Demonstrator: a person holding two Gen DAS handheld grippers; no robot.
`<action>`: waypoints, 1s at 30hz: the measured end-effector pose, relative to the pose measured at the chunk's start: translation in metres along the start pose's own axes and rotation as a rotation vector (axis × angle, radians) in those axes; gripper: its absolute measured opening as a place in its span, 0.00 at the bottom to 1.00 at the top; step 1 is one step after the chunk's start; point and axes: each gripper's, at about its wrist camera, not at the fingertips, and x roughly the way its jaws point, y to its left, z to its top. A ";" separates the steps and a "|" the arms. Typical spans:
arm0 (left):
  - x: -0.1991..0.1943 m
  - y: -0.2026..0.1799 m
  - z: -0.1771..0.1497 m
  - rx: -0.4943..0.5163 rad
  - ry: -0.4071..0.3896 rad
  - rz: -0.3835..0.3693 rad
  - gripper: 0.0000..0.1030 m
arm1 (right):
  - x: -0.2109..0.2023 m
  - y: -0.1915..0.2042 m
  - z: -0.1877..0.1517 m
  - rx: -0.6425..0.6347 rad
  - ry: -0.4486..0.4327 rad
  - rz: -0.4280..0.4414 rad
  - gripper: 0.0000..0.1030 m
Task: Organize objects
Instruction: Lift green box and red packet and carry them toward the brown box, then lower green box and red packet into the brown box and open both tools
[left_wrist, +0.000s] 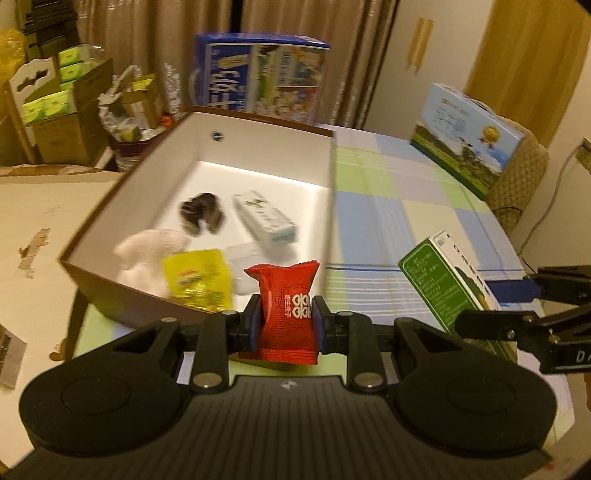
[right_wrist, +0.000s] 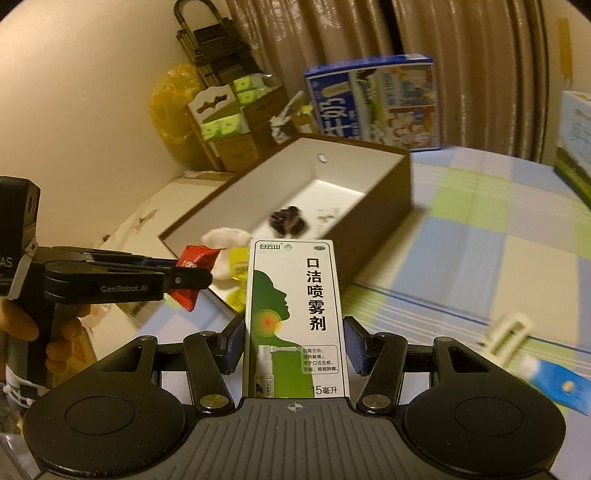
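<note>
Above the bench, left tool (left_wrist: 284, 325) pinches a red candy packet (left_wrist: 286, 314); right tool (right_wrist: 293, 347) clamps a spray box (right_wrist: 295, 317). Both near the open box (left_wrist: 159, 170); crowding could make them collide.

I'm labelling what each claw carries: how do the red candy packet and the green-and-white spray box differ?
The red candy packet is soft, crinkled foil; the spray box is stiff, flat-sided cardboard. The packet is small and squat, the box taller and upright. The left claw pinches the packet, the right claw the box. Both are off the table.
</note>
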 end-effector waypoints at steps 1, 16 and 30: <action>0.000 0.007 0.002 -0.005 -0.001 0.006 0.22 | 0.005 0.004 0.003 0.003 0.000 0.004 0.51; 0.033 0.072 0.057 0.003 -0.005 0.057 0.22 | 0.083 0.028 0.073 -0.002 -0.009 -0.046 0.51; 0.107 0.088 0.113 0.076 0.034 0.085 0.22 | 0.166 -0.018 0.143 0.008 0.039 -0.210 0.51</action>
